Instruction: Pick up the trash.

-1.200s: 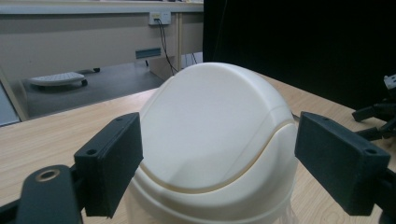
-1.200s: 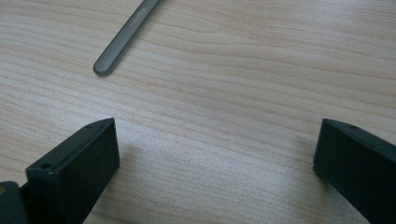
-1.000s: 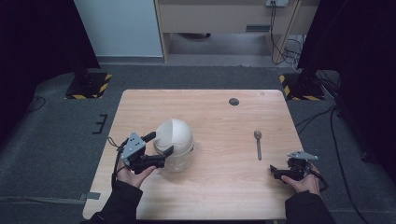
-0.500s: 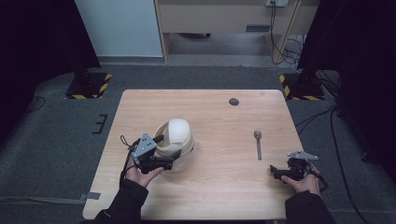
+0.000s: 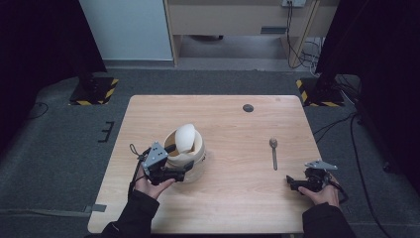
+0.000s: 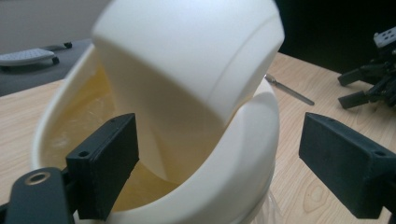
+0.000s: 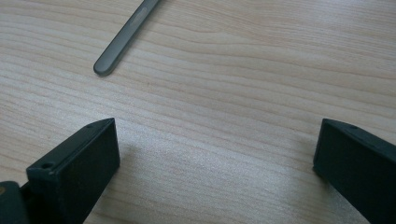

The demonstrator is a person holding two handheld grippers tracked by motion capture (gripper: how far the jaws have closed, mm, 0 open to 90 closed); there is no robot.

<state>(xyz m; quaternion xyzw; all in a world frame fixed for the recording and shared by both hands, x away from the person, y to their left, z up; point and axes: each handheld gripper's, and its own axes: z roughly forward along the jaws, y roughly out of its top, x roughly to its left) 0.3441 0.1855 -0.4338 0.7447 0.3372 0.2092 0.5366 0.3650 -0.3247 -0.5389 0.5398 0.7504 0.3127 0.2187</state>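
Table (image 5: 233,198) of light wood, seen from the high view, with a stack of cream bowls on its left half. Large outer bowl (image 5: 194,157) sits upright on the wood; a smaller cream bowl (image 5: 185,136) is tipped inside it, leaning on its side with the rounded base facing up and away. In the left gripper view the same inner bowl (image 6: 196,51) stands steeply tilted, its rim down inside the outer bowl (image 6: 243,154), whose inner wall looks yellowish. Left gripper (image 5: 179,173) is at the near-left side of the stack, held by the left hand (image 5: 151,183); jaws spread wide, one black pad inside the outer bowl's mouth and the other outside its wall, so the rim passes between them. No contact between pads and rim can be confirmed. Right gripper (image 5: 293,181) rests low at the near-right part of the table in the right hand (image 5: 322,194), jaws wide apart with bare wood between them, holding nothing. Spoon (image 5: 274,152) of grey metal lies flat on the right half, handle pointing toward the person, just beyond the right gripper and apart from it; its handle end (image 7: 126,39) shows ahead of the jaws in the right gripper view. Small dark round disc (image 5: 248,107) lies near the far edge.
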